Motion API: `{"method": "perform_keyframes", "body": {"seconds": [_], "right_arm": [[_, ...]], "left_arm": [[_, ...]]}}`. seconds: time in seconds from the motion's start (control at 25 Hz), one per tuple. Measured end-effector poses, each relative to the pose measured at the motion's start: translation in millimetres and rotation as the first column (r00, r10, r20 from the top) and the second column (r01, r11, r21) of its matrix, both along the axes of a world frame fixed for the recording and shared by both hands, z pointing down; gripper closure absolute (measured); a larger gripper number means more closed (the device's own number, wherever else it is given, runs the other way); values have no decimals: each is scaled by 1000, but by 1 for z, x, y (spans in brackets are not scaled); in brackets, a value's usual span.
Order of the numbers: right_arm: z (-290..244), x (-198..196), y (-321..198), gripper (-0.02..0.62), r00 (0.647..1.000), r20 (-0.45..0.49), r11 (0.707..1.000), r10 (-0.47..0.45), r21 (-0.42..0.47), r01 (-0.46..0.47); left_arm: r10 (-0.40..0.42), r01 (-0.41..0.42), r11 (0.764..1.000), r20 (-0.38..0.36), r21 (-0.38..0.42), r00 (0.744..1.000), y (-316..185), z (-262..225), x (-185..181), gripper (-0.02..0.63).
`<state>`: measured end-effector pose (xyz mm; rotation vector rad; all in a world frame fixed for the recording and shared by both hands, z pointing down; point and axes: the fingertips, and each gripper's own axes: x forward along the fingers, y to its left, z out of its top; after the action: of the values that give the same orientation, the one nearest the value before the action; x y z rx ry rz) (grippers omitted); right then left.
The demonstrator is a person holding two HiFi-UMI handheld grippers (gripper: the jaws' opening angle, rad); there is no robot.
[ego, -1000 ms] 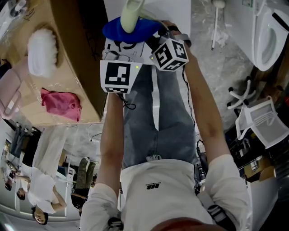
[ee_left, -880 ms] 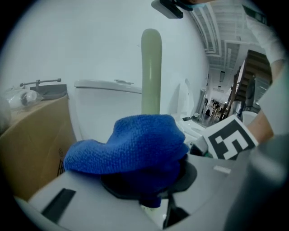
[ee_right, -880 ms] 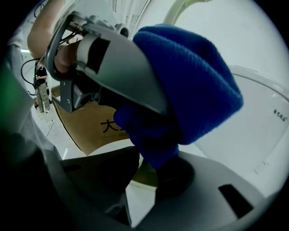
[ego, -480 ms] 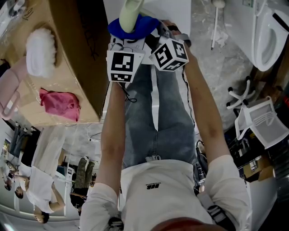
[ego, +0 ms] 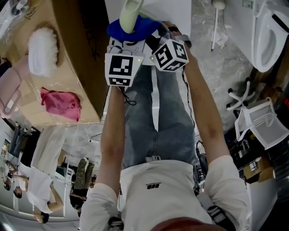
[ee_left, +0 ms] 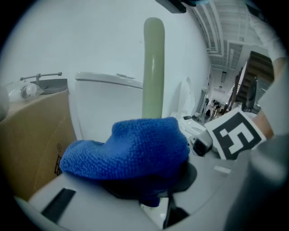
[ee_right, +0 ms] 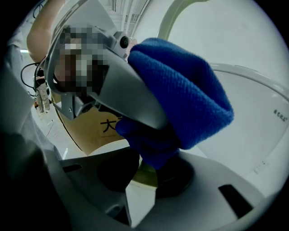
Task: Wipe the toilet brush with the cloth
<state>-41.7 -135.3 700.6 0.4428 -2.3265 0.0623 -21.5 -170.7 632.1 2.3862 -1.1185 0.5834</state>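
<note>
The pale green toilet brush handle [ego: 129, 13] stands up at the top of the head view. A blue cloth [ego: 137, 28] is bunched around the handle's lower part. My left gripper [ee_left: 153, 191] is shut on the blue cloth [ee_left: 131, 151], with the handle [ee_left: 153, 67] rising just behind it. My right gripper [ee_right: 144, 176] is shut on the green handle [ee_right: 143, 175] right below the cloth [ee_right: 185, 108]. Both marker cubes [ego: 119, 68] [ego: 170, 54] sit side by side, almost touching. The brush head is hidden.
A brown cardboard surface [ego: 72, 54] lies to the left, with a pink cloth [ego: 61, 104] and a white fluffy item [ego: 43, 50] on it. A white toilet [ego: 269, 37] and a white wire basket [ego: 263, 122] stand on the right. People stand at the lower left.
My left gripper slid the blue cloth up and right along the handle, then eased slightly back down. The right gripper and the handle stayed put.
</note>
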Motion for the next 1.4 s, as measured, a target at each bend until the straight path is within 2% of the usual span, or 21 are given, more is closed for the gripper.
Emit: {"method": "perform_keyframes", "body": {"seconds": [0.36, 0.64, 1.16, 1.4], "right_arm": [[1, -1, 0, 502, 1000, -9, 1000, -1, -4, 1], [0, -1, 1, 502, 1000, -17, 1000, -2, -8, 2], [0, -1, 0, 502, 1000, -26, 1000, 3, -7, -3], [0, -1, 0, 502, 999, -46, 1000, 15, -1, -15]], "left_arm": [[10, -5, 996, -59, 85, 998, -10, -64, -6, 488], [-6, 23, 990, -117, 142, 993, -28, -121, -6, 478], [-31, 67, 979, -181, 195, 983, -37, -171, -11, 429], [-40, 94, 961, -209, 258, 977, -34, -204, -14, 417]]}}
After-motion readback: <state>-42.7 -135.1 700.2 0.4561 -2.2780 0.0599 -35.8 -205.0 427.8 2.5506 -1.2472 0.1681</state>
